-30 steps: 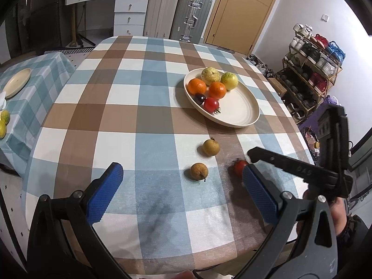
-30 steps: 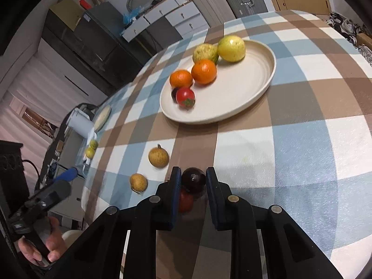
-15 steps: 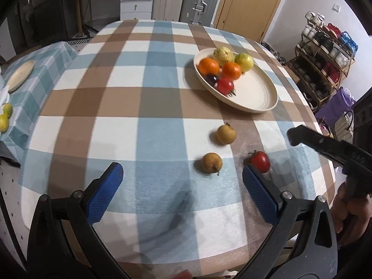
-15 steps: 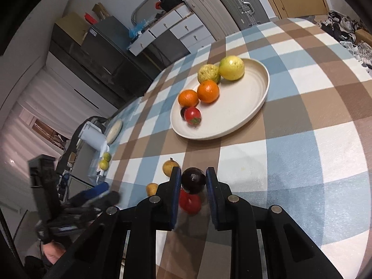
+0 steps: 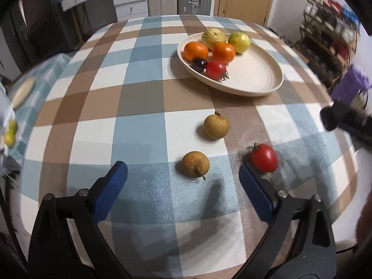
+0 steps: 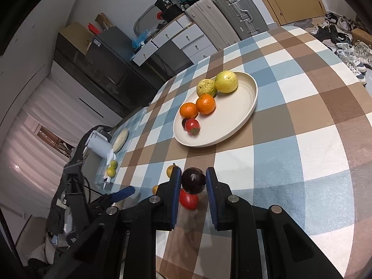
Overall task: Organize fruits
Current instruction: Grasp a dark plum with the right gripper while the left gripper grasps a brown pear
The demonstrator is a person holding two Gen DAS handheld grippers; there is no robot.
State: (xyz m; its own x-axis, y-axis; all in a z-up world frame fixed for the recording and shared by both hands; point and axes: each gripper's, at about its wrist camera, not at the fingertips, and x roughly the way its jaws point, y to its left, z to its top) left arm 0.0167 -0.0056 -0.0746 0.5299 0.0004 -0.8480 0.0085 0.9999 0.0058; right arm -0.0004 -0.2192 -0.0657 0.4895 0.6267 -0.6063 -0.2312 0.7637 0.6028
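Cream plate (image 5: pixel 260 86), upper centre: six fruits in. Loose at lower centre: two brown fruits (image 5: pixel 195 164), one tomato (image 5: pixel 264 157). Our right gripper (image 6: pixel 193 179) pinches a dark plum (image 6: pixel 193 180); our left gripper (image 5: pixel 183 174) is closing, nothing between.

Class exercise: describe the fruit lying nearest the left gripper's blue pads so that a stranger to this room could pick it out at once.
Start at the round table's checked cloth and find the cream plate of fruit. Three fruits lie loose on the cloth nearer the camera than the plate. The one you want is the brown pear-like fruit with its stem pointing at the camera, left of the red tomato and nearer than its brown twin.
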